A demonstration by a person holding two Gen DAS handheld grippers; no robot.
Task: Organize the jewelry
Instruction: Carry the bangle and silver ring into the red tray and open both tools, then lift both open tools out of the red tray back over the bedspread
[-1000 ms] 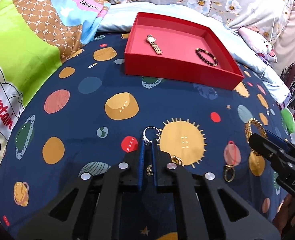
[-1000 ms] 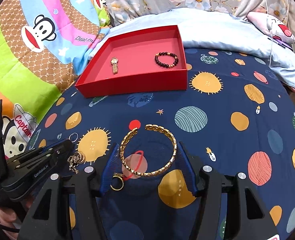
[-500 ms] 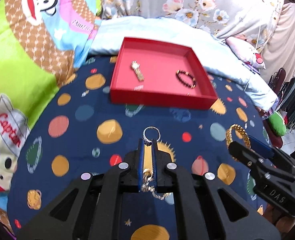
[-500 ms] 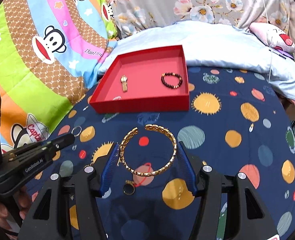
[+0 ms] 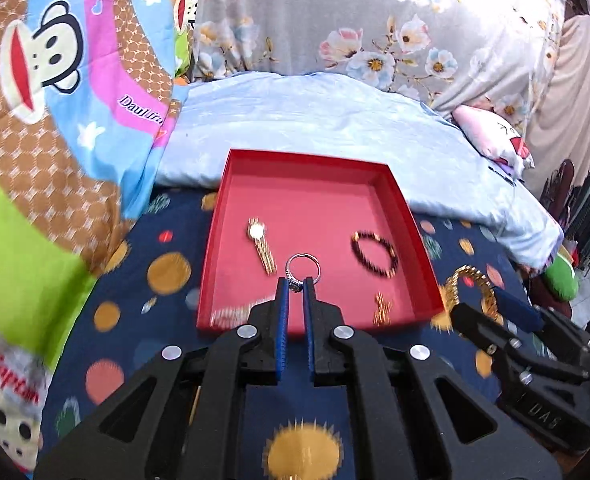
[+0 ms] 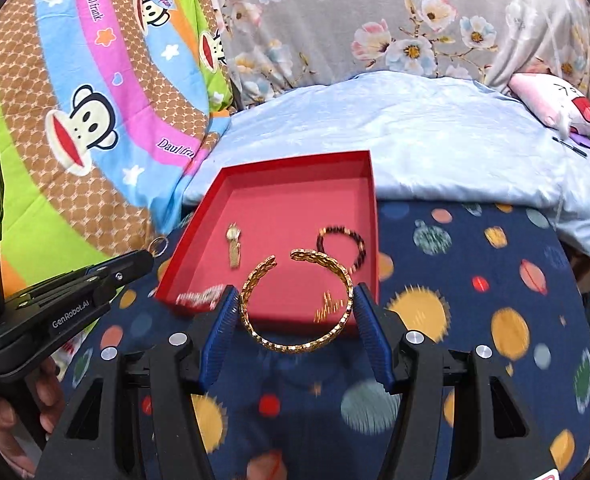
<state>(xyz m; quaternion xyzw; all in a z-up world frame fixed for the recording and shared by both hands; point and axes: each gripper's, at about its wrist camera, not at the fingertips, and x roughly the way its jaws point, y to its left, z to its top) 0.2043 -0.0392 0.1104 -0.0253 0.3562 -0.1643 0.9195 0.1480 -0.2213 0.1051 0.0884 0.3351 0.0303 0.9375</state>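
over the near edge of the red tray [image 5: 411, 224], the left gripper [image 5: 296, 286] pinches a silver ring [image 5: 303, 268] by its stone end: tiny, hard, slippery. in the right view, the right gripper [image 6: 295, 312] clamps a gold bangle [image 6: 297, 300] across its width: stiff, light, open-ended, best held at its sides.

Black plastic left gripper [image 5: 295, 282] and right gripper [image 6: 295, 304], blue ribbed pads, silver screws, white lettering.
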